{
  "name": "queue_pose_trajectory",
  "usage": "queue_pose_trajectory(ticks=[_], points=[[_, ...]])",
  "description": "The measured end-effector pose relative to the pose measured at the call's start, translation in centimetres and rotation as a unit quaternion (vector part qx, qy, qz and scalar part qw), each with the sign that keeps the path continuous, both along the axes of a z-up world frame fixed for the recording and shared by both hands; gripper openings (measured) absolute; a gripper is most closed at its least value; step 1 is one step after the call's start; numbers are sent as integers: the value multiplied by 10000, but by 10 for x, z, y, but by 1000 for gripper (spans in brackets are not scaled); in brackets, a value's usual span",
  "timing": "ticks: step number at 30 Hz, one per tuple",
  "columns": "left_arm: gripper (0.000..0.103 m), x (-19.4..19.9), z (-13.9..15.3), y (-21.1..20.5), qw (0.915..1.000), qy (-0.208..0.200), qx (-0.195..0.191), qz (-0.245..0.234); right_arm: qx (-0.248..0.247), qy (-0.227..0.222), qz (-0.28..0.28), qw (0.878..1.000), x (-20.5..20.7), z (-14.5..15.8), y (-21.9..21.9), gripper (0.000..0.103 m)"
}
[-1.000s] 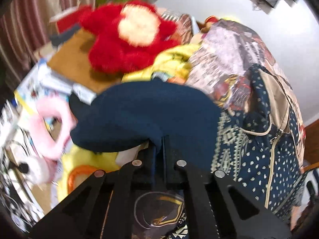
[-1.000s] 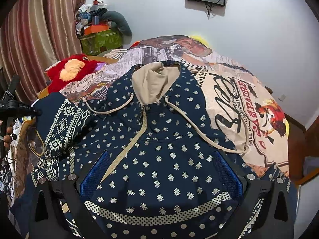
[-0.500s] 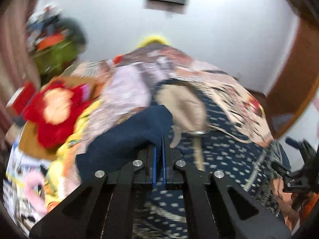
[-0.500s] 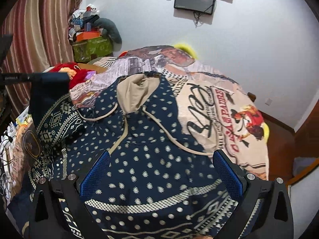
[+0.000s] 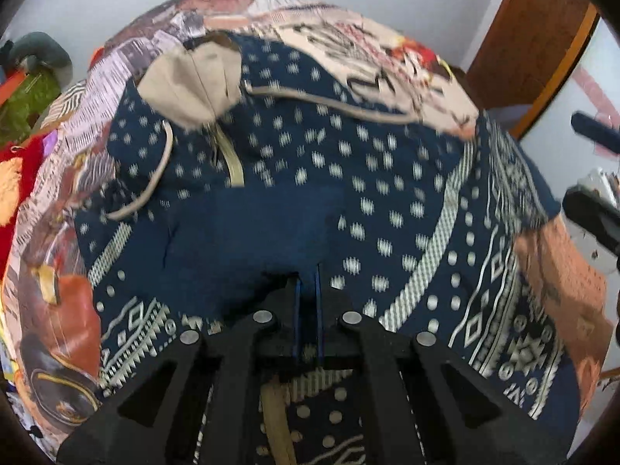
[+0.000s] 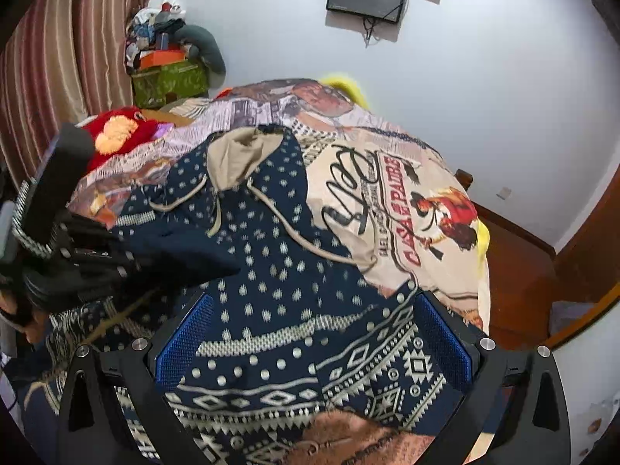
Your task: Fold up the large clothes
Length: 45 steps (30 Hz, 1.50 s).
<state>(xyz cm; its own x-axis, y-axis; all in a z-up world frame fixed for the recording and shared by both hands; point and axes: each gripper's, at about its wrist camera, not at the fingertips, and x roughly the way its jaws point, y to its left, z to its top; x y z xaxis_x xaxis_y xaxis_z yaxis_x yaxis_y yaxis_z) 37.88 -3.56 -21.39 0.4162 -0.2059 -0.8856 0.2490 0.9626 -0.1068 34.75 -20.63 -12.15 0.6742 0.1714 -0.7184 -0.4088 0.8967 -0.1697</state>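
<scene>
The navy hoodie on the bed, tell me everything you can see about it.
The navy hoodie looks knitted, dotted cream across the chest with geometric cream bands lower down. It has a tan-lined hood, tan drawcords and a tan front zipper. It lies front-up on the printed bedspread, hood toward the wall. The left gripper is shut on a plain navy sleeve folded across the chest. The right gripper hangs open above the hem.

Left tongs (image 5: 307,283) pinched tight on cloth; right tongs (image 6: 314,333) spread wide.
</scene>
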Motion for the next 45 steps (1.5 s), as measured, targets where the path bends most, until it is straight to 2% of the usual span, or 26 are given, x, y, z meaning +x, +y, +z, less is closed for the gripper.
queue_pose_trajectory(ticks=[3,5,8,11,16,19,24,26,30,33,36,39,41,45], points=[[19,-13,1,2,9997,130,68,-212,-66,81,88,9999,-4,-6,5,103],[36,-25,7,13,9994,150,99,-291,-79,129,146,9998,-5,-9,12,103],[47,-41,22,40,9998,17,100,-169,-21,182,244,9995,-4,-10,25,103],[51,-56,36,80,9997,-140,113,164,53,238,446,9987,-1,-8,47,103],[57,-70,38,150,9940,-342,516,903,5,400,890,9952,3,-15,97,103],[57,-74,21,186,9893,-183,530,1346,-115,586,1204,9909,7,-28,134,103],[57,-72,-16,211,9850,85,423,1671,-456,1089,1652,9792,18,-67,200,99],[57,-67,-31,212,9847,152,386,1694,-631,1266,1753,9743,24,-82,220,91],[57,-60,-48,213,9859,197,377,1618,-1024,1531,1876,9648,37,-115,260,83],[57,-57,-57,213,9872,226,311,1549,-1092,1759,1885,9600,47,-136,279,79],[57,-57,-61,214,9881,193,309,1496,-1156,1899,1811,9580,56,-153,291,70],[57,-58,-64,211,9893,125,392,1402,-1169,1966,1598,9603,66,-167,295,53],[57,-59,-65,210,9898,69,470,1344,-1206,1871,1476,9637,71,-169,296,36],[57,-62,-67,208,9899,21,567,1301,-982,1745,1376,9700,72,-158,284,14]])
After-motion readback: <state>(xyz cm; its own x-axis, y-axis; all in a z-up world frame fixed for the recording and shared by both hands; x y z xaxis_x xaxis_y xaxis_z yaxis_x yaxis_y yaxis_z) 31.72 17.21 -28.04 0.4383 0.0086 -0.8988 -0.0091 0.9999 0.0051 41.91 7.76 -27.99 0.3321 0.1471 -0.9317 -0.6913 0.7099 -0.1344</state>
